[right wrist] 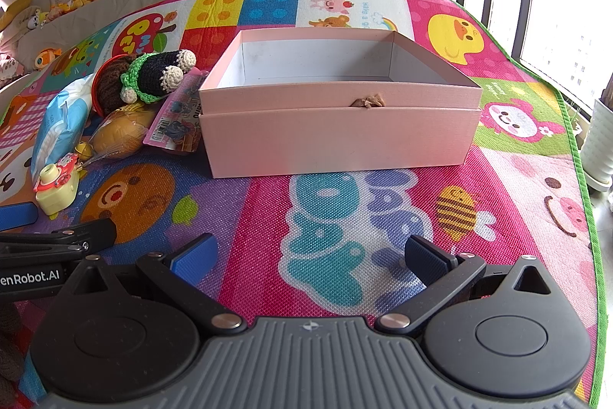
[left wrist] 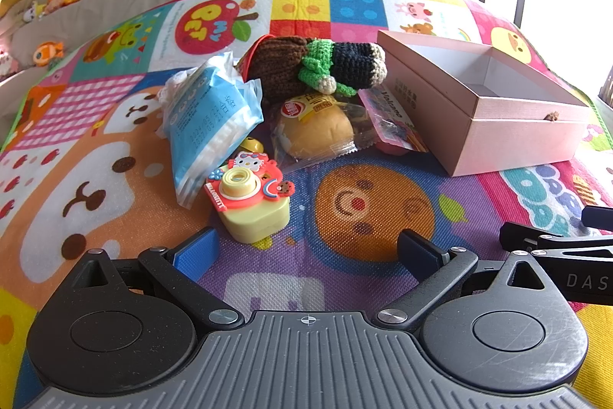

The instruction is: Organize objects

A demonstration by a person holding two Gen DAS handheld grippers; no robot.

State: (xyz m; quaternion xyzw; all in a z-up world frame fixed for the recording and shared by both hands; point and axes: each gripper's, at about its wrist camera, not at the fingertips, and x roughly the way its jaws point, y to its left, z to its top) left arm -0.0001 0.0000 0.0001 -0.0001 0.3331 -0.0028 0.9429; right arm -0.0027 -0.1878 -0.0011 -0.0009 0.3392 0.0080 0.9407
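Nothing packed yet: both hand-held grippers, left (left wrist: 306,248) and right (right wrist: 308,250), are hovering spread and empty over the play mat (right wrist: 345,209), toy pile (left wrist: 268,110) lying beside the empty pink box (right wrist: 337,129); next probably needs grabbing the toy camera (left wrist: 249,202).

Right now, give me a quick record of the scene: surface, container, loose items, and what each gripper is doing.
surface: colourful play mat
container: pink box, open, looks empty
loose items: toy camera, blue packet, wrapped bun, crochet doll, pink snack pack, piled left of box
left gripper: open, holding nothing
right gripper: open, facing box
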